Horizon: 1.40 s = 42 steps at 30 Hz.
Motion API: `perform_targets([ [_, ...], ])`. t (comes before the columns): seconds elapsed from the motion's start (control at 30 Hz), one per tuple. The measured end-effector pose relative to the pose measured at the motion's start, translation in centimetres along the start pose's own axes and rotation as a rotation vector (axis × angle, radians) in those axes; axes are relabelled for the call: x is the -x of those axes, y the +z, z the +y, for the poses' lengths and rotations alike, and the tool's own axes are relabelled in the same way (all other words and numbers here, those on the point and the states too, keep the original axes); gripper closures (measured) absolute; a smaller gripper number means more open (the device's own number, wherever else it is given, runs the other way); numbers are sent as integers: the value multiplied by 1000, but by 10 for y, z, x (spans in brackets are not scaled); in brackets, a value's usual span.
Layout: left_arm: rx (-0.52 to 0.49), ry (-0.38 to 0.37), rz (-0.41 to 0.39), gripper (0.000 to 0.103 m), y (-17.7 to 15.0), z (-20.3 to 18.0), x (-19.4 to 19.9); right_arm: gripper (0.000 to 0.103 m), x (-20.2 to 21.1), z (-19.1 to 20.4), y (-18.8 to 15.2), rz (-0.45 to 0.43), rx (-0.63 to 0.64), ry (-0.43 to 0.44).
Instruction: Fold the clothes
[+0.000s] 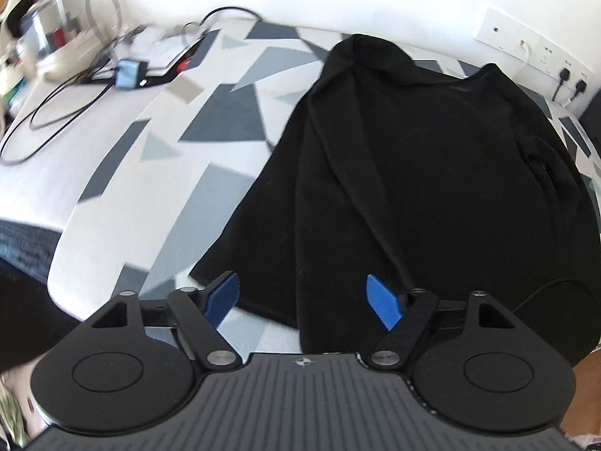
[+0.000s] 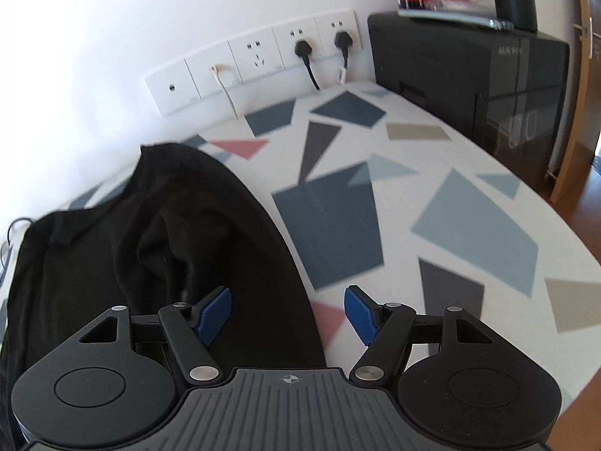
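— Left wrist view has nearly the whole black garment [image 1: 432,173] spread on the patterned surface [image 1: 210,143], one side folded inward; cables [image 1: 56,112] lie far left, blurred.

— Right wrist view shows only its right edge [image 2: 169,233], plus wall sockets [image 2: 259,60] and a black cabinet [image 2: 469,71].

— Left tongs [image 1: 303,297]?

— Apart, empty, above the hem. Right tongs [image 2: 288,314] likewise apart, straddling the garment's edge.

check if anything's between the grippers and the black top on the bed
Nothing visible is. The left gripper is open right over the near hem of the black top, and the right gripper is open over its right edge. The cables lie far off to the left.
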State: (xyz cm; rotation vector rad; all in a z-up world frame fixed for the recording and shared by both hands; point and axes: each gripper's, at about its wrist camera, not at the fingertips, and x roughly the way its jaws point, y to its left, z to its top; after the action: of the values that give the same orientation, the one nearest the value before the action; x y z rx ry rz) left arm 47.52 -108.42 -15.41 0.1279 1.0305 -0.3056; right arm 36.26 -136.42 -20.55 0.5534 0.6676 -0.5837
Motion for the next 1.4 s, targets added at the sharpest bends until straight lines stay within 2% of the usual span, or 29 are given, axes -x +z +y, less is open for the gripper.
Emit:
perform_targets([
  [0.17,-97,0,5,17,14,-16,-26,38,-5,2,-15,52,92,7],
  [0.3,-161,-32,54,17,25,-31,-51,39,-14,7,-22,77,135,-7],
  [0.5,-226,-6,91,17,27,-50,-74,45,-27,18,-24,104,208,-20],
  [0.57,-240,4,100,17,28,-52,-79,51,-29,21,-23,106,231,-31],
  [0.63,-248,13,114,17,27,-52,-84,67,-31,24,-22,105,254,-50],
  [0.67,-239,-3,114,17,29,-50,-86,71,-32,26,-21,106,269,-61],
  [0.73,-220,-44,116,26,31,-45,-88,95,-36,29,-16,108,280,-72],
  [0.77,-217,-65,116,44,35,-44,-86,99,-37,30,-14,109,275,-85],
  [0.8,-220,-77,116,70,39,-44,-84,101,-40,32,-11,102,267,-101],
  [0.87,-217,-89,118,95,49,-43,-75,102,-43,31,-2,77,226,-139],
  [0.9,-208,-101,106,96,54,-41,-69,102,-44,30,3,56,195,-158],
  [1.0,-191,-110,3,97,75,-30,-42,102,-34,26,24,-67,69,-201],
  [1.13,-122,-107,-132,97,111,-5,-11,102,-12,27,54,-267,-57,-249],
  [1.23,-79,-104,-156,97,130,10,-7,102,5,34,73,-400,-120,-233],
  [1.27,-71,-111,-145,92,132,12,-10,102,9,39,78,-427,-133,-203],
  [1.33,-73,-133,-97,75,133,14,-21,102,13,55,86,-451,-134,-106],
  [1.4,-97,-122,-51,25,129,8,-33,102,10,79,89,-437,-77,1],
])
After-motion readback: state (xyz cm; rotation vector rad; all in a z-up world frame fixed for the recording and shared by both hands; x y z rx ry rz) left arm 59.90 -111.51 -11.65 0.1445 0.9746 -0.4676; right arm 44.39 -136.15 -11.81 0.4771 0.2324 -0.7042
